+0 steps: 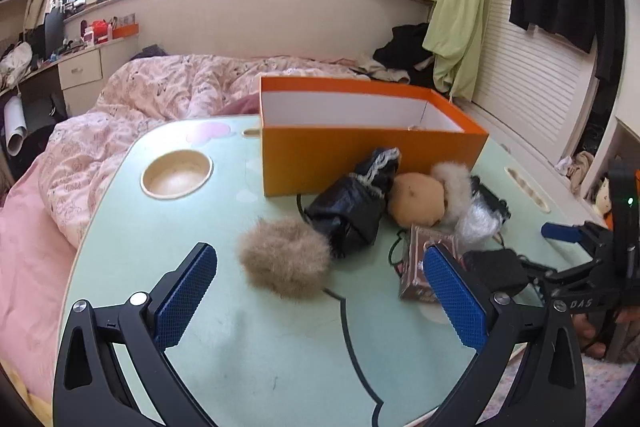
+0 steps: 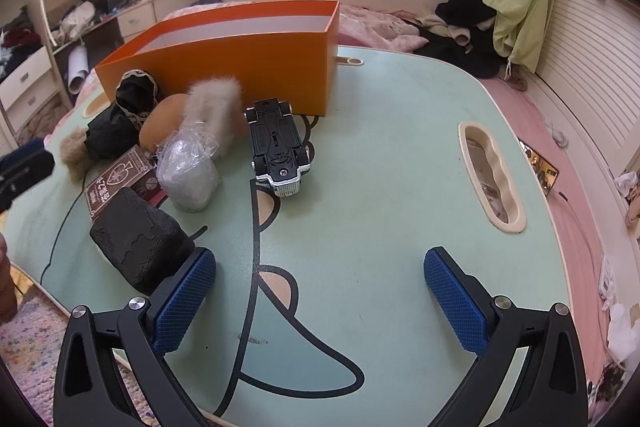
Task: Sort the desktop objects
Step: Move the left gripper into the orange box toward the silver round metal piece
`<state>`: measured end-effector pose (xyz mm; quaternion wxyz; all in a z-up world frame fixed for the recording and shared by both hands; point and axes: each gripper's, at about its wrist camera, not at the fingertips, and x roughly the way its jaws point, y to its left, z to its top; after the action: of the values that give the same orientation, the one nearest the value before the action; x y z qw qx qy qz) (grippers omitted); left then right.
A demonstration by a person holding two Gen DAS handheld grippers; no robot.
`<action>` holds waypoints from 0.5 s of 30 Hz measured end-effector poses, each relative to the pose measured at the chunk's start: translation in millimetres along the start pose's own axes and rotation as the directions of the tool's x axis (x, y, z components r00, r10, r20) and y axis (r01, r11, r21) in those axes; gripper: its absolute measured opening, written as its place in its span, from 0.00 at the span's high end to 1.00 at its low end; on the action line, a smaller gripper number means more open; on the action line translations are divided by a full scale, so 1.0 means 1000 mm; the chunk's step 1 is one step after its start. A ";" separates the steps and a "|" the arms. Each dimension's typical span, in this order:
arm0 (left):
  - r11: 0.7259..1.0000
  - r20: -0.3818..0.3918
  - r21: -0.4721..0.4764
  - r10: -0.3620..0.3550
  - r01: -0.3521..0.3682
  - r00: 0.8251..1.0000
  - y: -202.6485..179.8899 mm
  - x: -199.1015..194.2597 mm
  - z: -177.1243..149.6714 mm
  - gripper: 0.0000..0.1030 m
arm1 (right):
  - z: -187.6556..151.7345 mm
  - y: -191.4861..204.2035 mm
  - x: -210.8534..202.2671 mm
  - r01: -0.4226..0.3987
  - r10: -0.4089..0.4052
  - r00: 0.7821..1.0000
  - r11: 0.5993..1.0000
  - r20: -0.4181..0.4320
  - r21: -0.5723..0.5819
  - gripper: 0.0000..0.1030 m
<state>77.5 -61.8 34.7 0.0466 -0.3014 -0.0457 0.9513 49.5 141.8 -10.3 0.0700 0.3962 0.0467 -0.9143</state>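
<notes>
An open orange box (image 1: 360, 155) (image 2: 248, 55) stands at the back of a mint-green lap table (image 1: 248, 355) (image 2: 380, 187). In front of it lie a brown fur pom-pom (image 1: 286, 257), a black pouch (image 1: 352, 211), a tan round plush with a white fur band (image 1: 424, 201), a clear-wrapped grey roll (image 2: 188, 173), a brown card pack (image 2: 120, 179), a black textured block (image 2: 136, 239) and an upturned black toy car (image 2: 278, 151). My left gripper (image 1: 320, 291) is open, low over the table just before the pom-pom. My right gripper (image 2: 320, 295) is open, the block beside its left finger.
A round cup recess (image 1: 176, 173) sits at the table's left, an oblong slot (image 2: 492, 175) at its right. A bed with a pink quilt (image 1: 140, 107) lies behind. The right gripper (image 1: 580, 267) shows at the left wrist view's right edge.
</notes>
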 end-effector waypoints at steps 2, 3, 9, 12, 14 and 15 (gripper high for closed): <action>1.000 -0.016 0.010 -0.012 0.012 1.000 -0.006 0.001 0.022 0.00 | 0.000 0.000 0.000 0.000 0.000 1.000 1.000 0.000 0.000 0.00; 1.000 -0.032 0.012 -0.025 0.025 0.999 -0.009 0.003 0.036 0.00 | 0.000 0.000 0.000 0.000 0.000 1.000 1.000 0.000 0.000 0.00; 0.993 -0.130 0.005 -0.119 0.121 0.984 -0.034 0.039 0.112 0.00 | 0.000 0.000 0.000 0.000 0.000 1.000 1.000 0.001 0.001 0.00; 0.990 -0.153 0.063 -0.112 0.123 0.982 -0.054 0.066 0.142 0.00 | 0.000 0.001 -0.001 0.000 0.000 1.000 1.000 0.002 0.000 0.00; 0.989 -0.196 0.099 -0.093 0.114 0.976 -0.066 0.089 0.154 0.00 | 0.002 0.003 -0.002 0.000 0.000 1.000 1.000 0.003 0.001 0.00; 0.988 -0.222 0.114 -0.073 0.100 0.972 -0.071 0.102 0.159 0.00 | 0.003 0.004 -0.002 -0.001 0.001 1.000 1.000 0.004 0.000 0.00</action>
<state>-93.1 11.1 113.9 0.1117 -0.3976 0.0061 0.9107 49.9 137.7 -7.0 0.0703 0.3943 0.0463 -0.9151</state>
